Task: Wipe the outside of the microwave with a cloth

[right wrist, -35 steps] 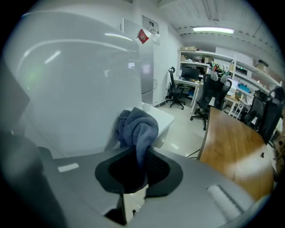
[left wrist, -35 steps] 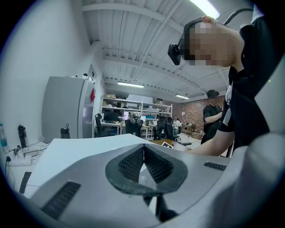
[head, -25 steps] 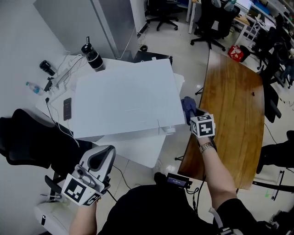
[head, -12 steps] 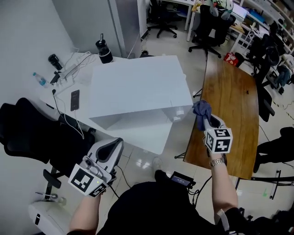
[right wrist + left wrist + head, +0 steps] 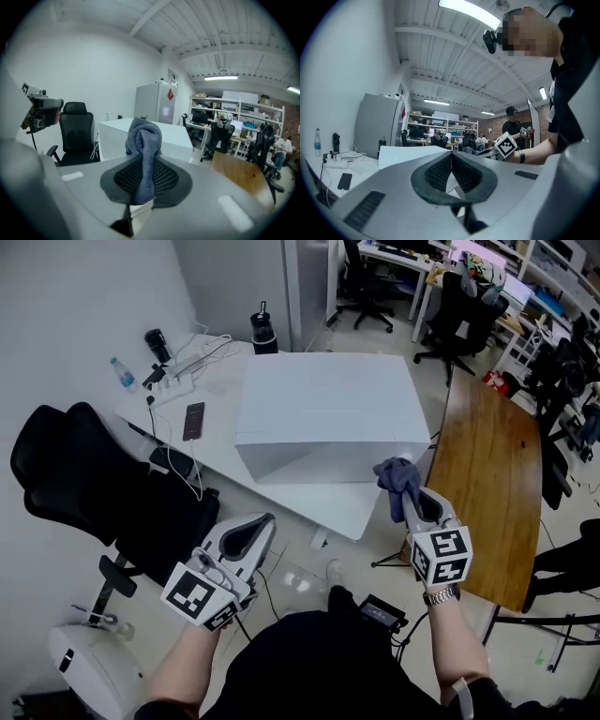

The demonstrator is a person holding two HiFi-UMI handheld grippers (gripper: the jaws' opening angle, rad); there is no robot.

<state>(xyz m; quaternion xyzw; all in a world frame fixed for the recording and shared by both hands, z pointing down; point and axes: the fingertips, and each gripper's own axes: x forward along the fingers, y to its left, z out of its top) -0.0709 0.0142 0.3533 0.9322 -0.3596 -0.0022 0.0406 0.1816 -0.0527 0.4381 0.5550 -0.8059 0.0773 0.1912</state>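
The microwave shows as a big plain white box [image 5: 323, 395] standing on a white desk [image 5: 333, 507]. A grey-blue cloth [image 5: 396, 474] hangs bunched from my right gripper [image 5: 408, 498], whose jaws are shut on it just off the box's front right corner, apart from the box. In the right gripper view the cloth [image 5: 144, 140] sticks up between the pads, with the box [image 5: 115, 136] behind it. My left gripper [image 5: 267, 521] is shut and empty, low in front of the desk. In the left gripper view its pads [image 5: 451, 161] meet and the box [image 5: 410, 153] lies ahead.
A black office chair [image 5: 103, 493] stands left of the desk. A phone [image 5: 193, 420], a power strip with cables [image 5: 178, 376] and a dark flask [image 5: 263, 334] lie on the desk behind the box. A wooden table [image 5: 492, 465] runs along the right.
The right gripper has lifted with the cloth, from beside the wooden table's edge to in front of the box's corner. The left gripper has shifted right. The head view has swung round the desk.
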